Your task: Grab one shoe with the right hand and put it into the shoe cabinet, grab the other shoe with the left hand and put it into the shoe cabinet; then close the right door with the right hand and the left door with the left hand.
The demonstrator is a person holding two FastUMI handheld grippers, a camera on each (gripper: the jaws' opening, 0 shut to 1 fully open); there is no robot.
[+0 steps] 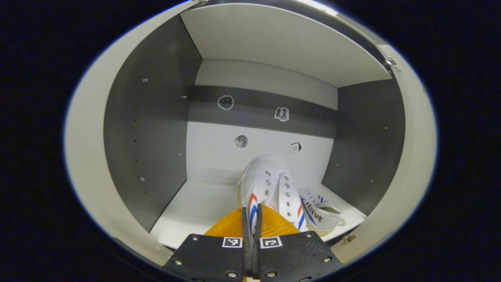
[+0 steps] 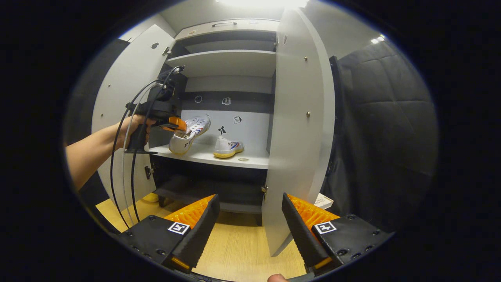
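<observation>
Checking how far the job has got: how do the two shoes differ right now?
The held shoe is pinched in the left tongs and lifted, toe tilted upward above the shelf; the other shoe rests flat on that shelf, untouched. The held shoe is on the left side of the compartment, the resting shoe nearer its middle. Both are white sneakers with red and blue stripes, inside the same compartment.

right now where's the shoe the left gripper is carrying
In the right gripper view, the held shoe is pinched in the left gripper, tilted toe-up over the middle shelf, left of the other shoe resting there.
</observation>
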